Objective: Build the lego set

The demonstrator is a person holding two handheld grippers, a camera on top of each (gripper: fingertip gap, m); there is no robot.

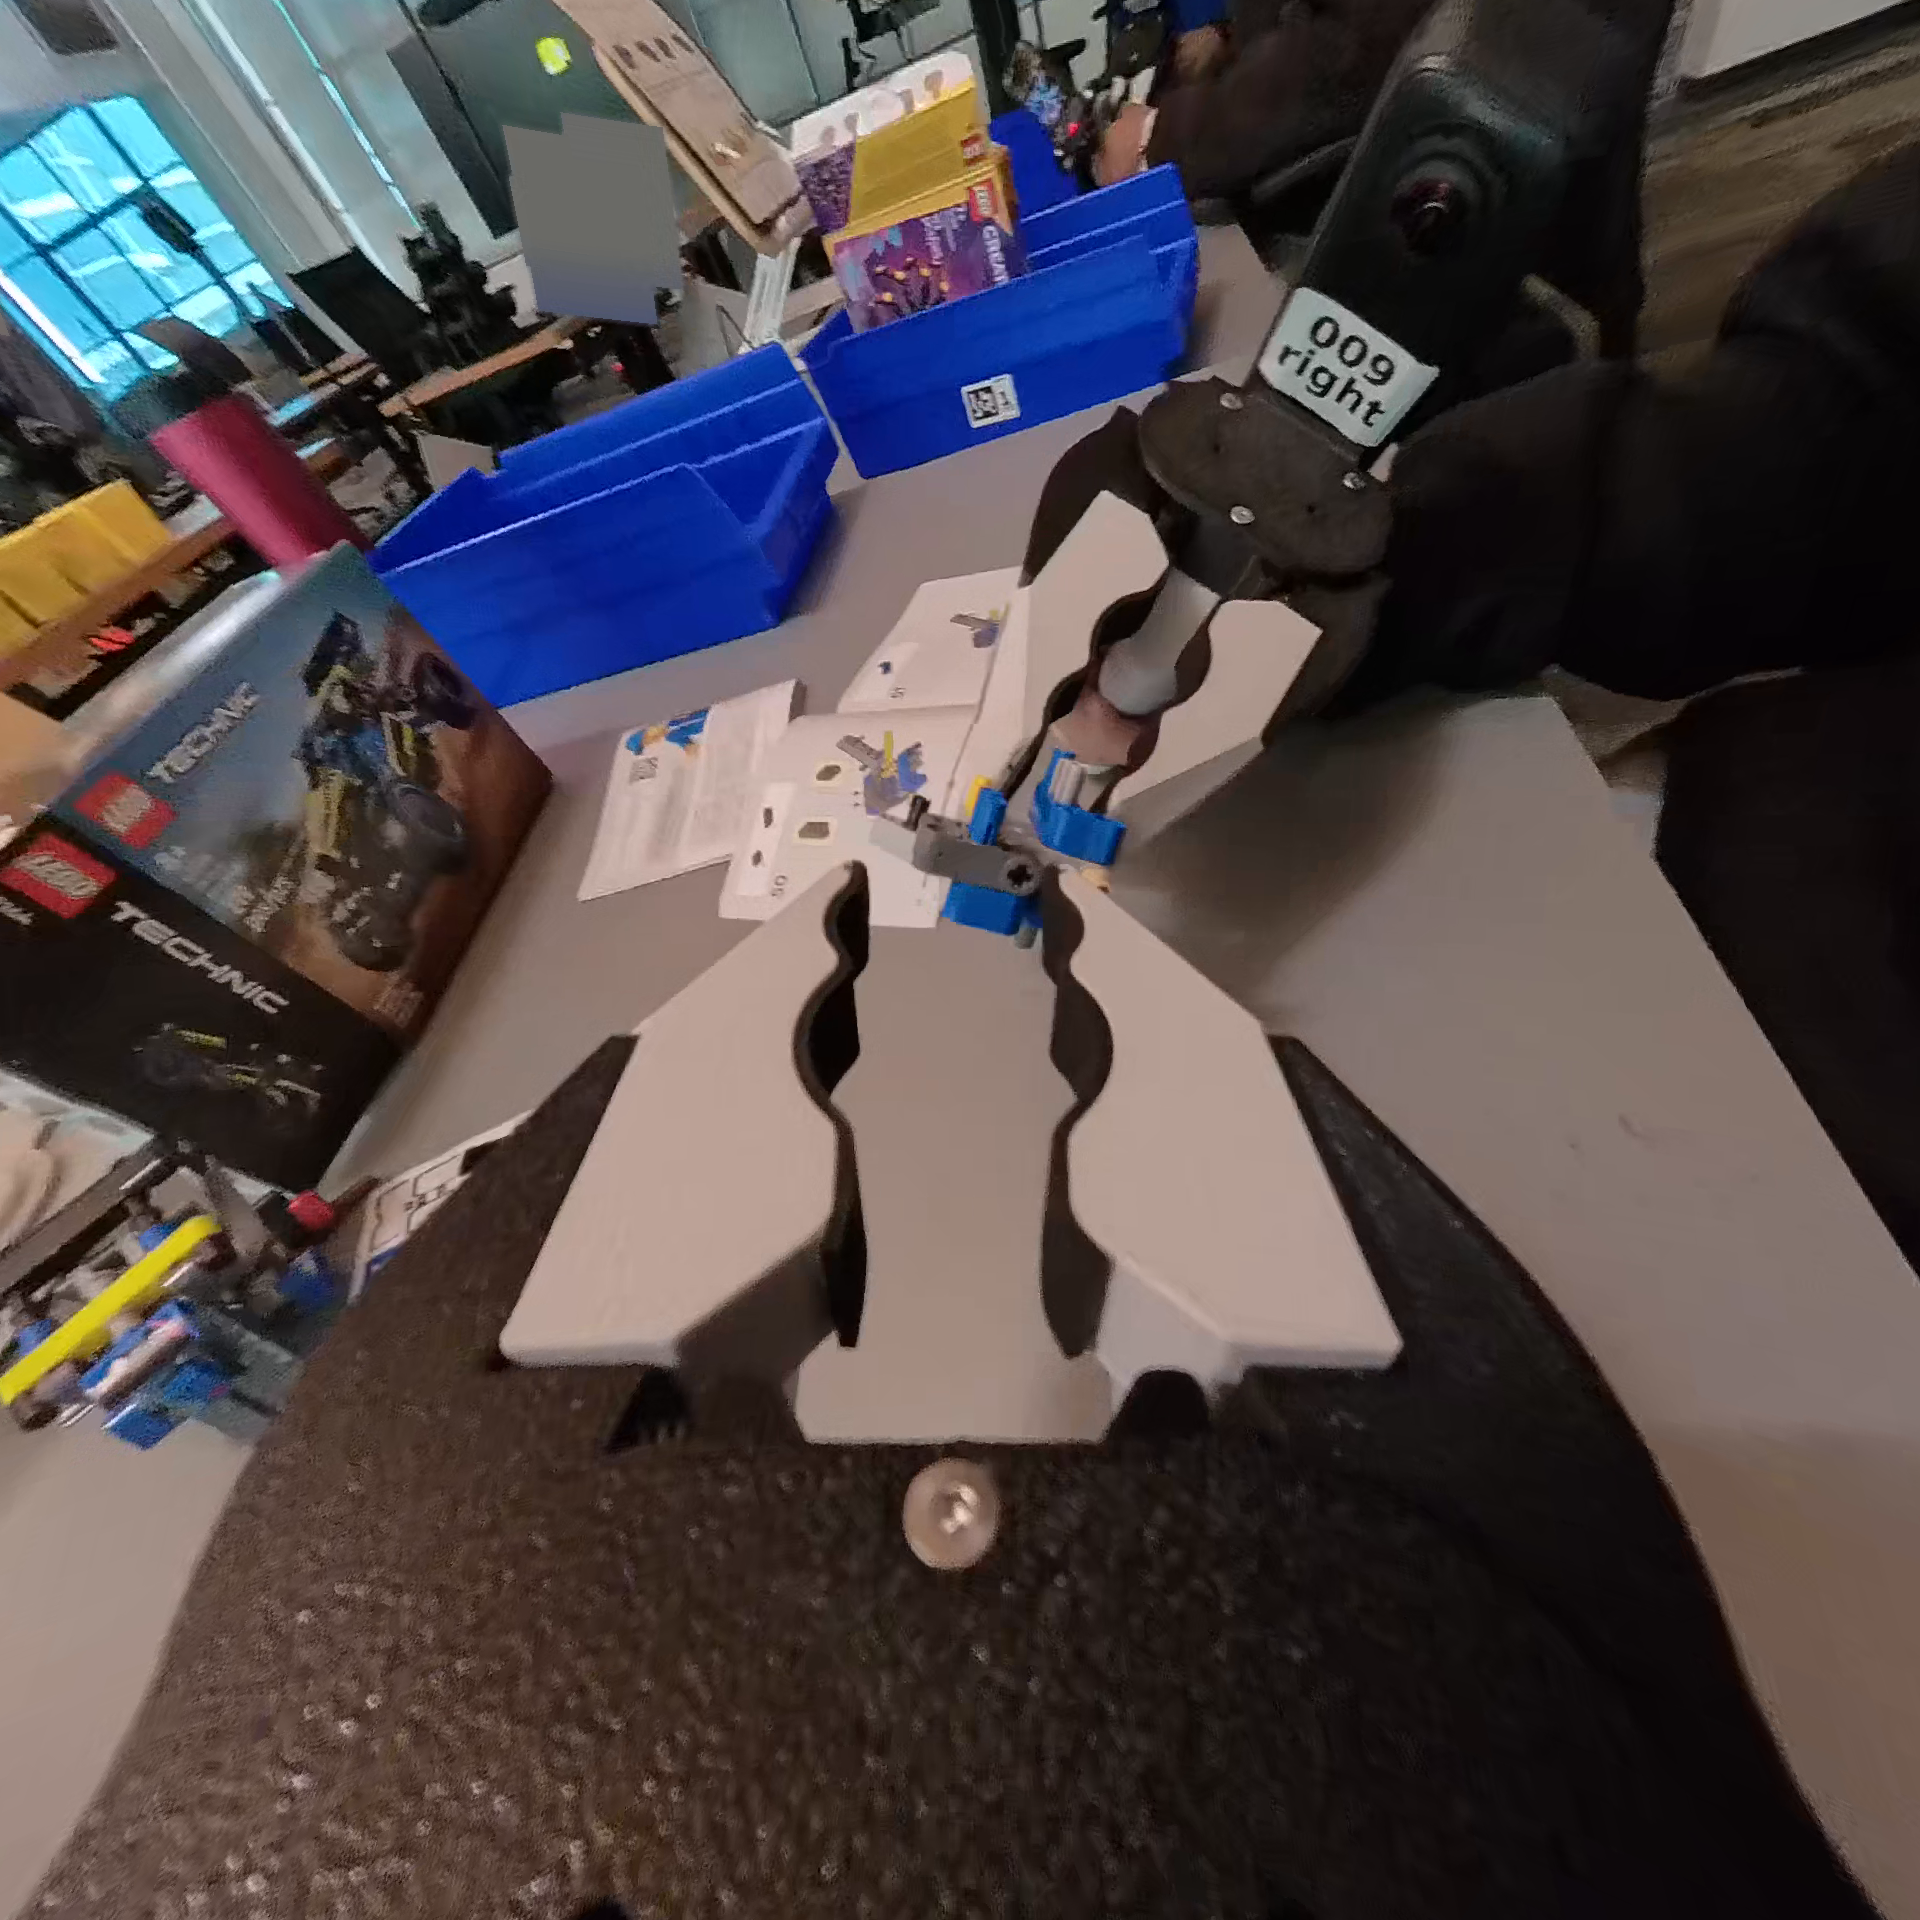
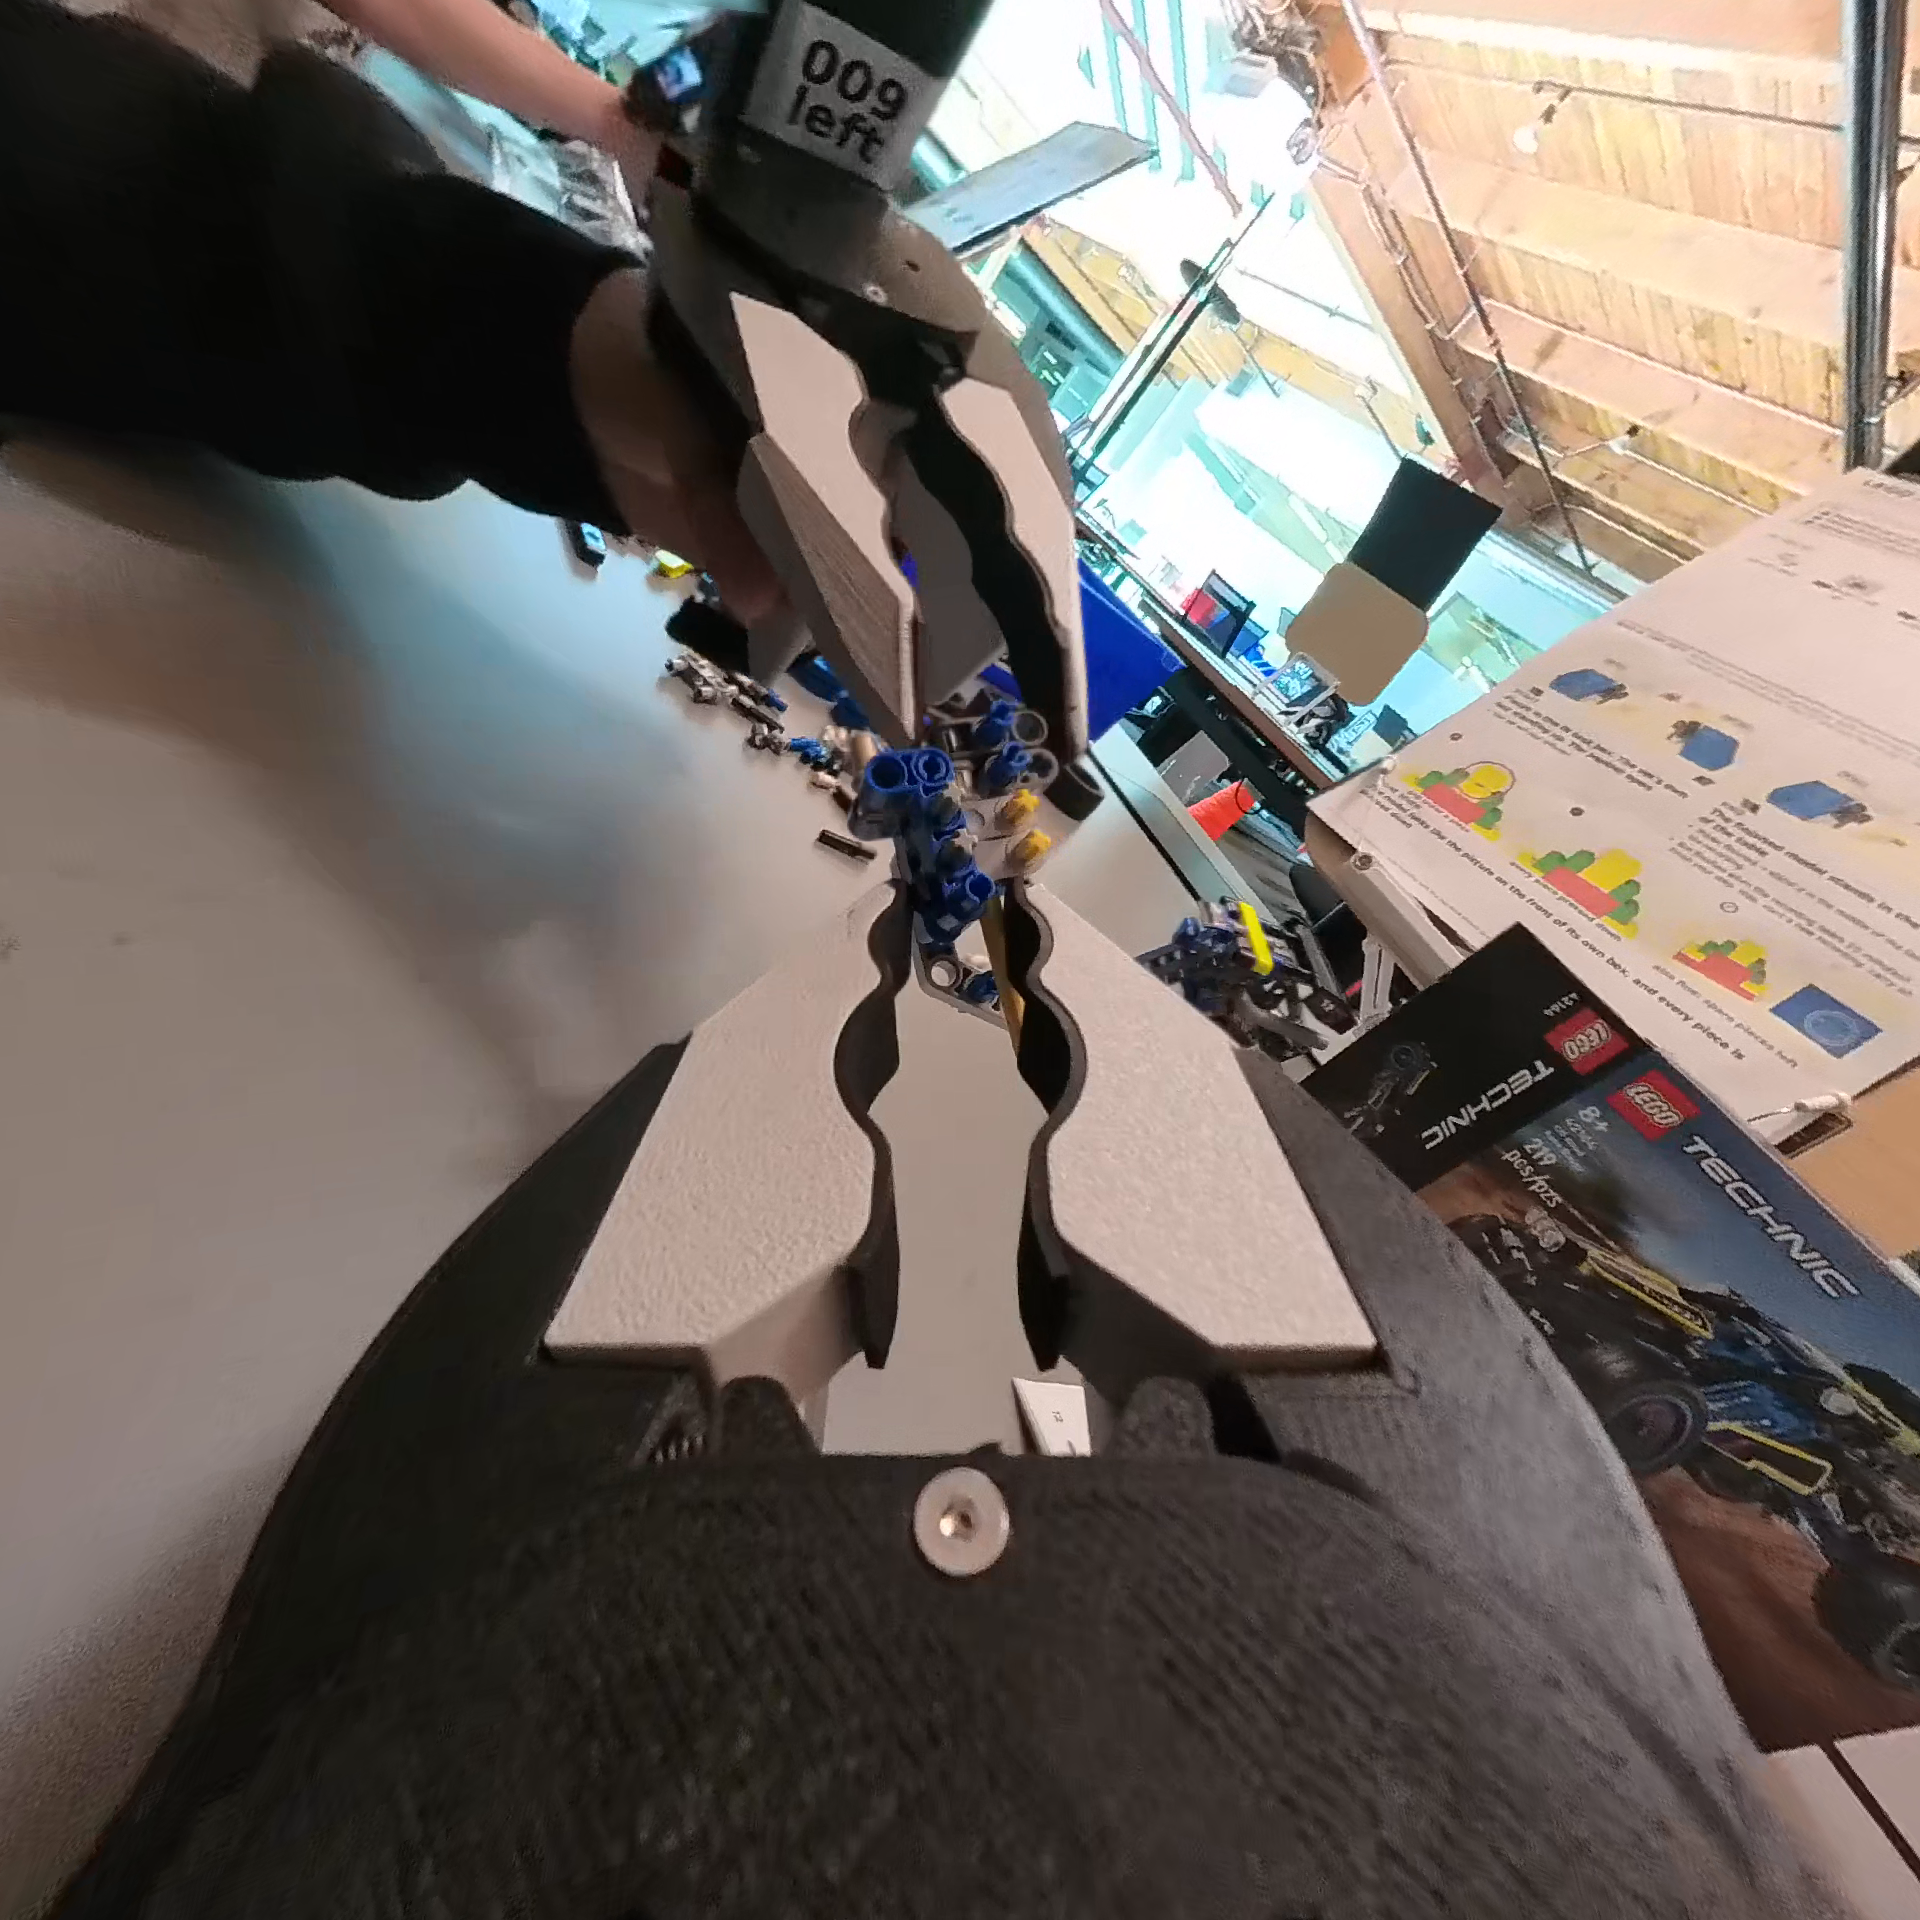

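Left gripper (image 1: 951, 894): we see its two grey fingers reaching forward and level over the grey table (image 1: 1455, 1039), fingertips spread apart with a clear gap, the right fingertip close against the assembly; in the right wrist view it comes down steeply from the top (image 2: 982, 748), a dark-sleeved hand wrapped around its body.

Right gripper (image 2: 956, 904): we see it pointing up along the table, its fingers drawn in around the lower end of the assembly and gripping it; in the left wrist view it slants down from the upper right (image 1: 1081, 769), held by a black-sleeved arm.

Lego assembly (image 2: 930, 842): a small blue and grey Technic build with yellow pins, held up between the two grippers' tips, just above the table.

Instruction sheets (image 1: 831, 790): white pages spread flat on the table behind the assembly.

Lego box (image 1: 281, 831): standing at the left, well apart from the grippers.

Blue bins (image 1: 644, 551): ranged along the far edge of the table.

Loose pieces (image 2: 748, 707): we see small dark and blue parts scattered on the table beyond the left gripper.
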